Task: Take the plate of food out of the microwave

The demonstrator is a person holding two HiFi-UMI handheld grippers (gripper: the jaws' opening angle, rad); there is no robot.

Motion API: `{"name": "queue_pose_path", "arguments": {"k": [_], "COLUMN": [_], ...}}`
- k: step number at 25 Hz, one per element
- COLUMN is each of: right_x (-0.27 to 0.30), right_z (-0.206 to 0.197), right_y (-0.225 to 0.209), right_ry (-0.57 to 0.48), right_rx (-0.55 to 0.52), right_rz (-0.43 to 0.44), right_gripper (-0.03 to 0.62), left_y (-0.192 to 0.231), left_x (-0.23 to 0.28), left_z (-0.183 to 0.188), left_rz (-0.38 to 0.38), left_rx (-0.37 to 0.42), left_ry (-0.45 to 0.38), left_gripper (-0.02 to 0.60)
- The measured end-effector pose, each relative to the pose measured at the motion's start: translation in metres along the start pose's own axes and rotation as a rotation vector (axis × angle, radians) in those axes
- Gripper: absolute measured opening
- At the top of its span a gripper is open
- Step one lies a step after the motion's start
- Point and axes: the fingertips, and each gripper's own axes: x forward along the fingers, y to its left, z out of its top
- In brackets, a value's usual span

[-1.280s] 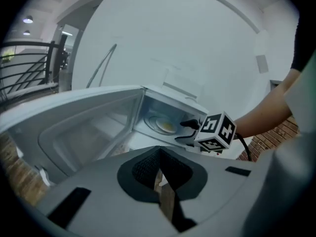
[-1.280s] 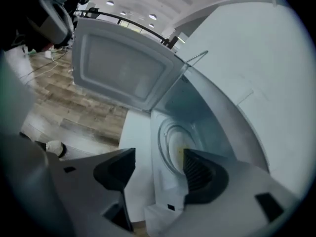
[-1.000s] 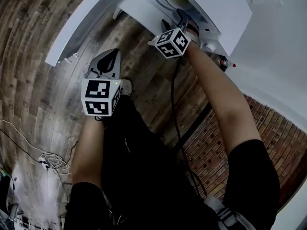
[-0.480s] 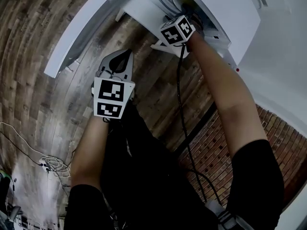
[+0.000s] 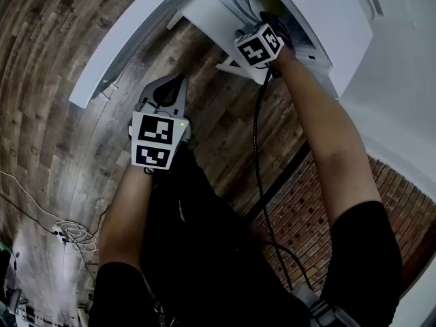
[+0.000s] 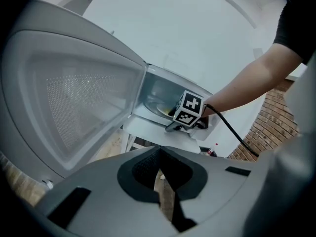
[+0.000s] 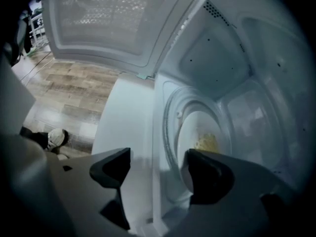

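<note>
Right hand-held gripper (image 7: pixel 155 168) spread wide at the open microwave (image 7: pixel 217 58) mouth, plate of food (image 7: pixel 195 127) just ahead, left hand-held gripper (image 6: pixel 159 154) pressed together, empty

I count one microwave (image 5: pixel 320 19) with one door (image 5: pixel 129 39). Inside I count one plate (image 7: pixel 200 127) carrying one heap of food (image 7: pixel 207 142). I hold two grippers: left gripper (image 6: pixel 160 174), right gripper (image 7: pixel 158 169). Marker cubes: two, left cube (image 5: pixel 158 140) and right cube (image 5: pixel 259 46). Black cable (image 5: pixel 259 148): one.
</note>
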Motion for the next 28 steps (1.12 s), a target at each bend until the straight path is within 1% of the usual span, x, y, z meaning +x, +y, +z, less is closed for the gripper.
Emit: {"name": "queue_pose_path", "arguments": {"k": [4, 5, 6, 7, 8, 9, 11, 13, 16, 19, 22, 24, 28], "right_x": [-0.01, -0.013, -0.016, -0.02, -0.024, -0.028, -0.032, -0.035, -0.039, -0.048, -0.059, -0.067, -0.087], "right_z": [-0.001, -0.002, -0.001, 0.001, 0.004, 0.006, 0.008, 0.006, 0.002, 0.004, 0.006, 0.008, 0.012], "right_y": [0.016, 0.017, 0.015, 0.011, 0.006, 0.006, 0.013, 0.019, 0.018, 0.009, -0.001, -0.004, 0.003], "right_ry": [-0.006, -0.003, -0.007, -0.017, -0.031, -0.043, -0.057, -0.058, -0.055, -0.067, -0.095, -0.12, -0.18], "right_rx": [-0.09, -0.11, -0.123, -0.128, -0.13, -0.135, -0.177, -0.237, -0.28, -0.29, -0.324, -0.351, -0.405], "right_rz": [-0.023, -0.045, -0.078, -0.12, -0.156, -0.172, -0.174, -0.198, -0.269, -0.364, -0.459, -0.5, -0.55], "right_gripper": [0.356, 0.347, 0.319, 0.235, 0.106, 0.092, 0.089, 0.078, 0.063, 0.043, 0.026, 0.026, 0.026], "left_y": [-0.004, -0.005, -0.005, -0.005, -0.005, -0.005, -0.006, -0.009, -0.013, -0.012, -0.012, -0.012, -0.009], "left_x": [-0.003, -0.003, -0.003, -0.004, -0.004, -0.004, -0.005, -0.006, -0.007, -0.007, -0.009, -0.01, -0.014], "left_z": [-0.001, -0.001, -0.002, -0.002, -0.003, -0.004, -0.007, -0.01, -0.011, -0.009, -0.006, -0.003, 0.007], "left_rz": [-0.007, -0.007, -0.006, -0.006, -0.007, -0.007, -0.008, -0.013, -0.022, -0.022, -0.015, -0.011, 0.005], "left_rx": [0.001, 0.003, 0.003, 0.002, -0.001, -0.005, -0.014, -0.018, -0.009, 0.0, 0.001, 0.005, 0.014], "left_ry": [0.001, 0.001, 0.0, 0.0, 0.0, 0.0, 0.002, 0.006, 0.007, 0.005, -0.003, -0.009, -0.024], "left_gripper": [-0.009, -0.009, -0.009, -0.009, -0.009, -0.009, -0.009, -0.009, -0.009, -0.009, -0.009, -0.009, -0.009]}}
